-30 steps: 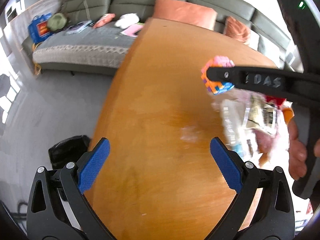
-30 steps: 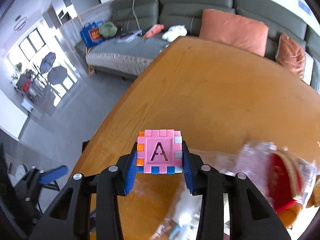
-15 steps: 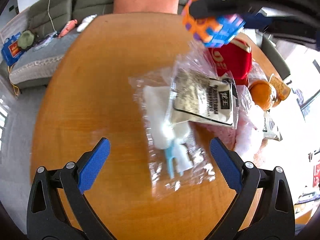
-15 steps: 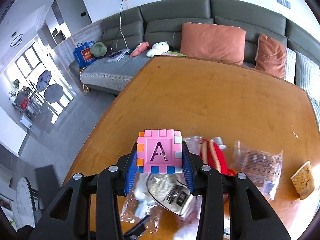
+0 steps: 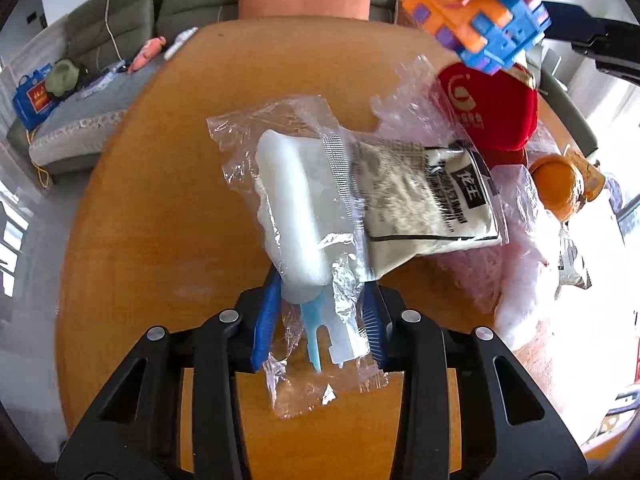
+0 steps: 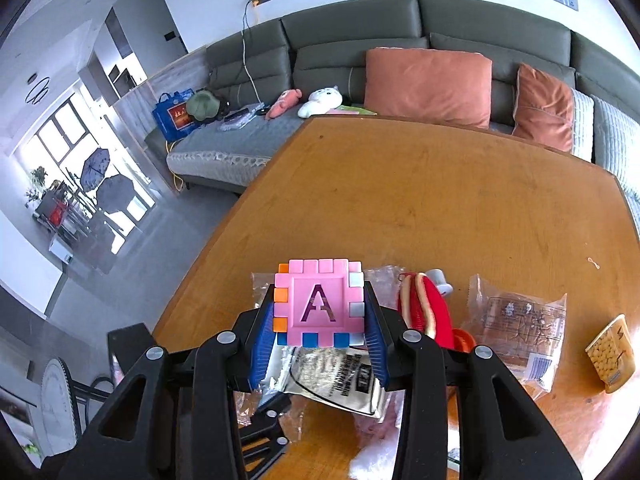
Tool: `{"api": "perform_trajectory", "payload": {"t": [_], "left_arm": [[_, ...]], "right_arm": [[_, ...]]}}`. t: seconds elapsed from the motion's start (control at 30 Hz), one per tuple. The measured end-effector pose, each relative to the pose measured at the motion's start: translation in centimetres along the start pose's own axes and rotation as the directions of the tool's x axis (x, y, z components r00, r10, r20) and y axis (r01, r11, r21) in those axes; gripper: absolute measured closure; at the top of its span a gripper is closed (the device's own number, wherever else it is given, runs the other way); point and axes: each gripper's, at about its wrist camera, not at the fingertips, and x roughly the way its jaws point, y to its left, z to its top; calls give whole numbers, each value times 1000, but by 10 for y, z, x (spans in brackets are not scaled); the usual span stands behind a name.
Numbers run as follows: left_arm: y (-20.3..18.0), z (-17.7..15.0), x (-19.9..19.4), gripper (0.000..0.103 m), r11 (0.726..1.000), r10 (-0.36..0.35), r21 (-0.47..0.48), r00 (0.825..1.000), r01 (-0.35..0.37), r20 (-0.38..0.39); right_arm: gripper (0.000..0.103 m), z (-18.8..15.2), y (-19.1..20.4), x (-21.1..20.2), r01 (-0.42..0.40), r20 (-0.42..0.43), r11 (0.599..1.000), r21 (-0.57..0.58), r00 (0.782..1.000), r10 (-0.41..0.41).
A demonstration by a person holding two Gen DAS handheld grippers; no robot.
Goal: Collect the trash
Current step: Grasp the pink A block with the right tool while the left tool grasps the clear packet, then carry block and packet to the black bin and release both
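Note:
On the wooden table [image 5: 160, 200] lies a clear plastic bag [image 5: 296, 184] holding white foam and a light blue fork. My left gripper [image 5: 322, 292] is closing on its near end, and the blue pads press the plastic from both sides. A cream printed sachet [image 5: 420, 196] overlaps the bag, with a red pouch [image 5: 492, 112] behind it. Above the pile, my right gripper [image 6: 319, 296] is shut on a pink letter cube [image 6: 320, 308] marked A; the cube [image 5: 480, 28] also shows at the left wrist view's top right.
More clutter sits right of the pile: a clear crinkled wrapper [image 6: 516, 324], a small yellow carton [image 6: 610, 352], an orange ball [image 5: 556, 188] and pink fluff [image 5: 520, 280]. A grey sofa [image 6: 360, 32] with orange cushions [image 6: 428, 84] stands beyond the table's far edge.
My left gripper swung right over the pile, then shut its wide-open jaws on the clear bag. The right gripper lifted with the cube still held, so more of the table shows.

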Motion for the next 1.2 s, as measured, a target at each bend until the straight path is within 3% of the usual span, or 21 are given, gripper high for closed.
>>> {"api": "perform_trajectory", "payload": {"t": [0.33,0.73,0.9,1.2], "left_arm": [[43,-22,-42,66,995,79,-59,995,-76,54],[156,-55,-73,66,965,153,-223,987,-141,41],[211,-85,-88,66,925,202,-333,979,-184,19],[304,-145,-113,66,819,285,-508,958,-266,-42]], "right_arm": [[62,2,58,16,-56,-15,998,-40,998,56],[62,-1,166,57,-149,-96,978,-147,986,136],[62,-13,223,75,-206,-153,956,-211,973,176],[62,-34,322,114,-300,-261,901,-314,940,222]]}}
